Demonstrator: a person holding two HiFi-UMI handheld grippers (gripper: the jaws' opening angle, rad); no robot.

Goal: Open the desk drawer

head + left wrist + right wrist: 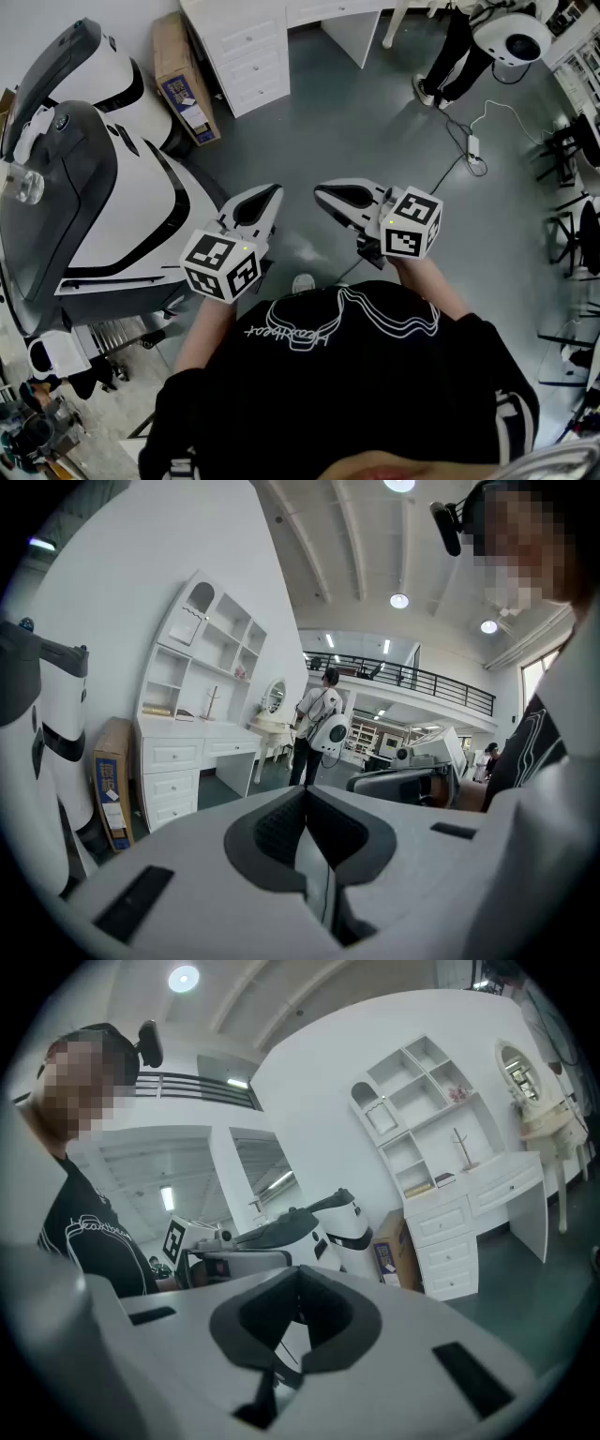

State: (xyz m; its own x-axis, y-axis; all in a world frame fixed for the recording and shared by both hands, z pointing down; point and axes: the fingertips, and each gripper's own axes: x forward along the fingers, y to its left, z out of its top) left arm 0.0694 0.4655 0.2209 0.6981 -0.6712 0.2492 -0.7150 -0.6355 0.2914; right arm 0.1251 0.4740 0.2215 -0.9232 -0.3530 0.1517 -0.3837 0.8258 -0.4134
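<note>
Left gripper [257, 204]: jaws fully together, nothing between them. It is held in the air in front of the person's chest and pointing away, slightly downward.

Right gripper [339, 198]: jaws likewise pressed shut, nothing held. It sits just right of the left gripper at about the same height, their tips near each other but apart.

Below both grippers is bare grey floor [375, 122].

The white desk [246, 52] stands at the far side against the wall, well apart from both grippers. Its drawers [172, 756] are stacked in the left pedestal and all fronts sit flush, closed. A white shelf unit [202, 649] rises on top of the desk.

A cardboard box [183, 80] leans just left of the pedestal. A large white and grey machine [103, 187] fills the near left.

At the far right stands a second person [455, 52]. A power strip [473, 148] with its cable lies on the floor nearby.
</note>
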